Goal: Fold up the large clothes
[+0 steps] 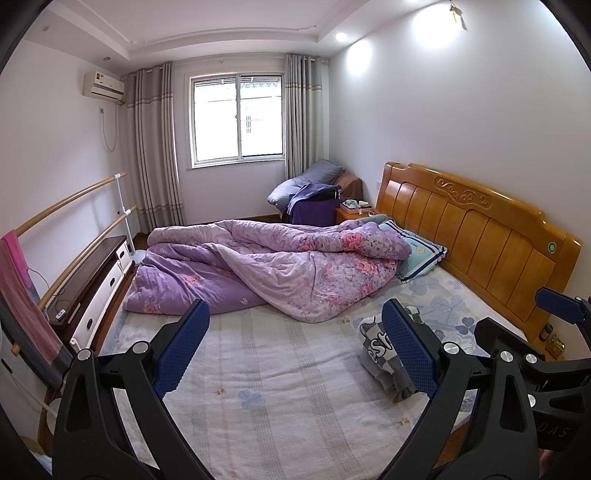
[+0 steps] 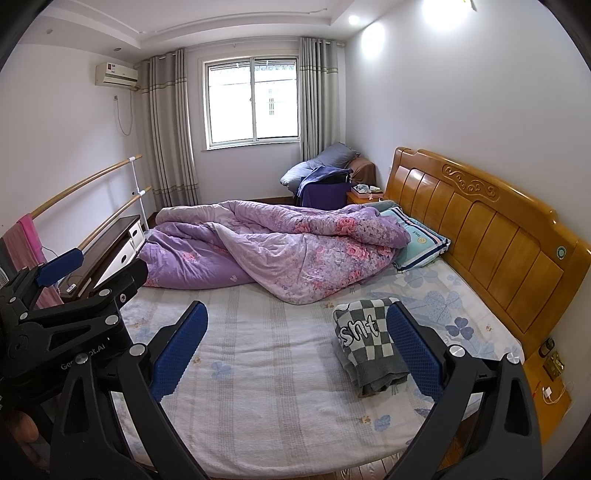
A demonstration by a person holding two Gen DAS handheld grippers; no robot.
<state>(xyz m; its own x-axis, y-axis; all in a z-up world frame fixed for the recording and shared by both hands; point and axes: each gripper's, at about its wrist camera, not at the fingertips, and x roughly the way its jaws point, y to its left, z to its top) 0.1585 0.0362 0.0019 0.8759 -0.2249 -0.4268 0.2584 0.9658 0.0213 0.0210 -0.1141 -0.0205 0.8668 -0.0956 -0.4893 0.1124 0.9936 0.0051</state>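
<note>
A folded grey-and-white checked garment [image 2: 369, 341] lay on the right side of the bed sheet [image 2: 266, 369], near the wooden headboard [image 2: 491, 229]. Both the left gripper [image 1: 295, 347] and right gripper [image 2: 295, 349] hung above the near mattress, fingers wide apart and holding nothing. A crumpled purple floral quilt [image 2: 280, 247] sat farther off, a striped pillow [image 2: 421, 240] beside it.

Room's pretty bright: daylight pours through the window [image 1: 238, 118], which is blown out white, and two ceiling spotlights [image 1: 341, 36] throw hot glare patches on the right wall [image 2: 461, 92]. Shadows on the bed [image 2: 280, 369] stay soft. Focus is decent, but the fisheye bends the wooden headboard [image 1: 476, 236] hard and the corners go black.
</note>
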